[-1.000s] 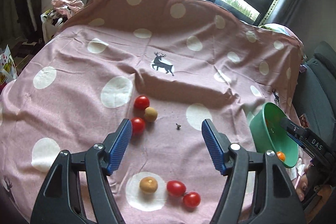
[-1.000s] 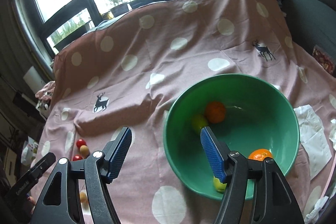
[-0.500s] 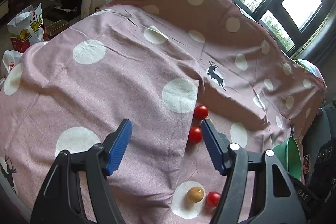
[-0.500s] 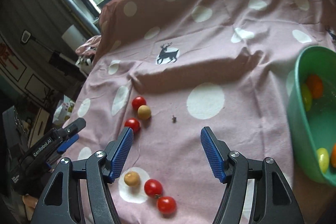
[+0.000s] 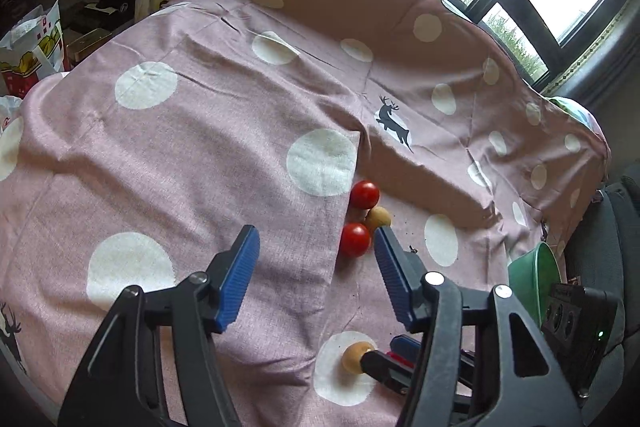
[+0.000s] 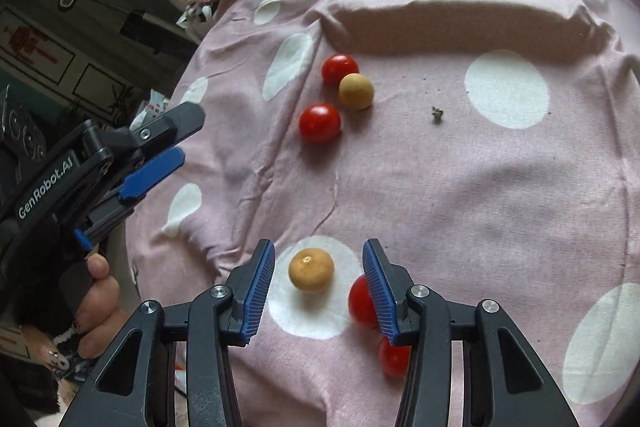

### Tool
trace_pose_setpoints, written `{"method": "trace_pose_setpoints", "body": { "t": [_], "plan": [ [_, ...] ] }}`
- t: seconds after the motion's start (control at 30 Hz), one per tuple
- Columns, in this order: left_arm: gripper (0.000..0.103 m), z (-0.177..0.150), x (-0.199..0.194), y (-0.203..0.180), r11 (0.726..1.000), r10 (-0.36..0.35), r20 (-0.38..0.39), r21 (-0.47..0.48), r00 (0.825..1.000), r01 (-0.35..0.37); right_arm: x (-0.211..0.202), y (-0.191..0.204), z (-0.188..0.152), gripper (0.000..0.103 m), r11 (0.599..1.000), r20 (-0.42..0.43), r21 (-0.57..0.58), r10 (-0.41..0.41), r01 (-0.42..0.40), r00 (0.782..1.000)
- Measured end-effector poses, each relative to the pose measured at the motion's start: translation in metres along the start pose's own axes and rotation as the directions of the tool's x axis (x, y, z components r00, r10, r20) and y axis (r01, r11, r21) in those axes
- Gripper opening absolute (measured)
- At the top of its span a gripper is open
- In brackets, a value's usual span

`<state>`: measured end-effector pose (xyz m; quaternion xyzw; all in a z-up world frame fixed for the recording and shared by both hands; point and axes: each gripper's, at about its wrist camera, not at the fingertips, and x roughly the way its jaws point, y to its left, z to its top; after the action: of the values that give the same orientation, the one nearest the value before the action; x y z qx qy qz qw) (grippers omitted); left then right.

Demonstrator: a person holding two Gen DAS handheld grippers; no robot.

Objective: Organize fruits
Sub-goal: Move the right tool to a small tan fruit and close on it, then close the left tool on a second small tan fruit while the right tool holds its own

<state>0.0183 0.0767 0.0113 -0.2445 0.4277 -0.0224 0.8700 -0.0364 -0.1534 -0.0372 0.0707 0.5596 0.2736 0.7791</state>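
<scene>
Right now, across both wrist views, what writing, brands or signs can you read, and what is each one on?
"GenRobot.AI": white lettering along the black body of the left gripper, seen in the right wrist view.
Red and yellow print on the white bag beside the table: too blurred to read.
Red-marked wall poster: too small to read.
Deer figures on the pink dotted cloth: pictures only, no words.

Matt woven cloth (image 6: 460, 187), glossy tomatoes (image 6: 320, 123)
</scene>
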Motion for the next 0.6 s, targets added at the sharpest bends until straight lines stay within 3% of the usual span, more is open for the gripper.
{"method": "trace_pose_setpoints", "body": {
  "t": [0.1,0.3,0.5,0.6],
  "plan": [
    [0.053,0.001,0.001,-0.007,0.999,-0.037,-0.001,0.017,0.999,0.037,0.011,0.004,-0.002,0.032,0.999,-0.028,-0.018,-0.037,0.037,0.999],
    [0.042,0.003,0.017,-0.030,0.994,-0.068,-0.035,0.078,0.997,0.070,0.020,0.008,-0.002,0.029,0.998,-0.036,-0.049,-0.043,0.041,0.998],
    [0.032,0.018,0.040,-0.057,0.985,-0.117,-0.094,0.114,0.989,0.127,0.005,-0.014,0.009,0.028,0.999,0.015,0.039,-0.036,0.036,0.999],
    [0.031,0.025,0.057,-0.074,0.982,-0.063,-0.115,0.169,0.991,0.082,-0.012,-0.034,0.014,0.028,0.994,0.062,0.107,-0.032,0.025,0.998]
  ]
}}
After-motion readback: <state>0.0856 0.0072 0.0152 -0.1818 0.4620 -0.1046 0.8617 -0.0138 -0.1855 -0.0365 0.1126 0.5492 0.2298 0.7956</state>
